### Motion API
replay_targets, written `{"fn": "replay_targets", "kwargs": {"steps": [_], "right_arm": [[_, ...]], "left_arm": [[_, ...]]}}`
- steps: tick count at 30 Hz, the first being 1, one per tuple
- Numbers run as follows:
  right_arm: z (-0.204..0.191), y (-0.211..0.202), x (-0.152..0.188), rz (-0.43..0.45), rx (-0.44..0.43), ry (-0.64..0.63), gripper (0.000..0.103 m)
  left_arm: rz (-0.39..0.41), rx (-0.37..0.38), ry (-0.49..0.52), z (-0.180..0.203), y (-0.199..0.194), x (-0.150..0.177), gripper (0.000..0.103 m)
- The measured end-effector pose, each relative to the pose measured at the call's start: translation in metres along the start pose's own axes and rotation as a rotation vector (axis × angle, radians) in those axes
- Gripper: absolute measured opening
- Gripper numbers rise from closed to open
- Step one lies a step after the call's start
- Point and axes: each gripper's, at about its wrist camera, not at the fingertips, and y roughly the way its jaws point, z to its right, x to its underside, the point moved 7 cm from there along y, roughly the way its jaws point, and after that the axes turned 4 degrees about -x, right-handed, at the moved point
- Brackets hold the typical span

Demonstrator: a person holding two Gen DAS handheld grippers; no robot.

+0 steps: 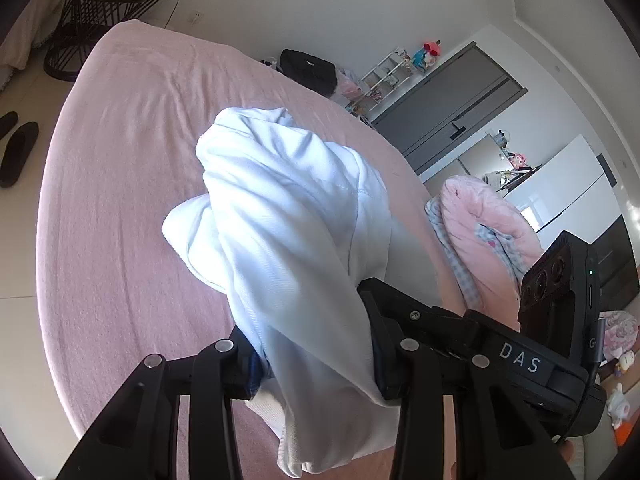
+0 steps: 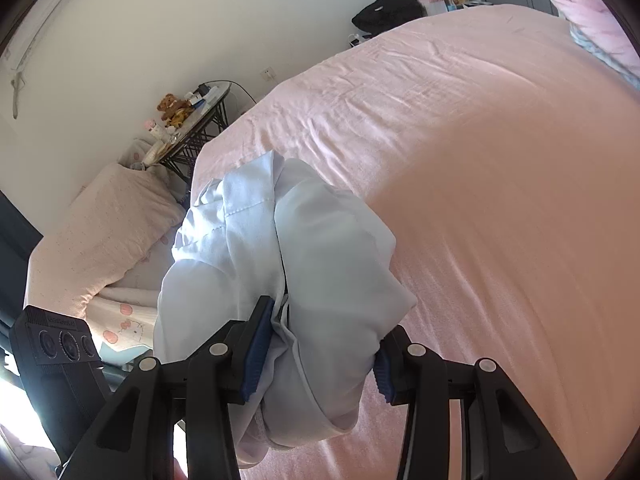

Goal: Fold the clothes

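Left wrist view: white garment bunched lengthwise away from camera; both jaws clamp it.

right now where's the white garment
The white garment is bunched and clamped in both the left gripper and the right gripper, hanging over the pink bed.

garment bunched above bed | slippers at 9 o'clock on floor | side table at 11 o'clock
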Motion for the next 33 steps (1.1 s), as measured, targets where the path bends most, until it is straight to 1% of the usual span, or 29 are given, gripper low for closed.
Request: {"fn": "replay_targets", "kwargs": {"steps": [1, 4, 6, 8, 9, 11, 13, 14, 16, 17, 18, 20, 21, 23, 25, 26, 27, 29, 30, 31, 33], "right_arm": [[0.0, 0.0, 0.003, -0.01, -0.001, -0.007, 0.044], [0.002, 0.0, 0.01, -0.036, 0.004, -0.036, 0.044], [0.004, 0.001, 0.011, -0.049, 0.04, -0.069, 0.044], [0.006, 0.003, 0.012, -0.061, 0.114, -0.123, 0.045], [0.008, 0.004, 0.012, -0.07, 0.145, -0.142, 0.045], [0.014, 0.004, 0.012, -0.072, 0.142, -0.113, 0.045], [0.018, 0.003, 0.013, -0.059, 0.149, -0.09, 0.046], [0.021, 0.004, 0.015, -0.062, 0.172, -0.087, 0.047], [0.026, 0.006, 0.018, -0.067, 0.217, -0.081, 0.05], [0.028, 0.007, 0.019, -0.069, 0.227, -0.065, 0.055], [0.031, 0.008, 0.021, -0.071, 0.237, -0.05, 0.058], [0.036, 0.01, 0.024, -0.075, 0.256, -0.019, 0.064], [0.039, 0.009, 0.025, -0.072, 0.258, 0.002, 0.066], [0.043, 0.003, 0.025, -0.059, 0.258, 0.042, 0.069], [0.044, -0.007, 0.022, -0.026, 0.244, 0.081, 0.071], [0.045, -0.013, 0.021, -0.005, 0.238, 0.099, 0.074], [0.046, -0.02, 0.019, 0.023, 0.241, 0.117, 0.076], [0.048, -0.037, 0.015, 0.087, 0.266, 0.155, 0.076], [0.048, -0.046, 0.014, 0.119, 0.266, 0.168, 0.076], [0.047, -0.055, 0.013, 0.151, 0.263, 0.171, 0.076], [0.046, -0.071, 0.014, 0.207, 0.286, 0.181, 0.076]], "left_arm": [[-0.006, -0.005, -0.008, 0.0, 0.001, 0.004, 0.036], [0.026, -0.022, -0.034, 0.001, -0.001, 0.017, 0.036], [0.02, -0.029, -0.01, 0.007, 0.004, 0.026, 0.037], [-0.002, -0.041, 0.021, 0.014, 0.014, 0.033, 0.038], [-0.01, -0.043, 0.015, 0.015, 0.018, 0.034, 0.038], [-0.009, -0.045, -0.001, 0.015, 0.021, 0.034, 0.038], [-0.009, -0.05, 0.03, 0.018, 0.025, 0.034, 0.039], [-0.015, -0.053, 0.048, 0.019, 0.028, 0.034, 0.039], [-0.062, -0.052, 0.04, 0.015, 0.034, 0.036, 0.042], [-0.088, -0.049, 0.025, 0.012, 0.036, 0.038, 0.043], [-0.114, -0.047, 0.01, 0.009, 0.038, 0.04, 0.043], [-0.136, -0.039, -0.028, 0.004, 0.034, 0.045, 0.046], [-0.148, -0.031, -0.037, 0.004, 0.031, 0.046, 0.05], [-0.171, -0.013, -0.05, 0.006, 0.024, 0.048, 0.058], [-0.24, 0.039, -0.028, 0.015, 0.018, 0.05, 0.081], [-0.277, 0.067, -0.016, 0.02, 0.016, 0.051, 0.083], [-0.313, 0.094, -0.004, 0.024, 0.013, 0.052, 0.084], [-0.407, 0.087, 0.016, 0.025, 0.011, 0.052, 0.084], [-0.455, 0.081, 0.026, 0.025, 0.011, 0.052, 0.084], [-0.489, 0.084, 0.023, 0.025, 0.011, 0.049, 0.084], [-0.53, 0.085, 0.009, 0.021, 0.006, 0.04, 0.084]]}}
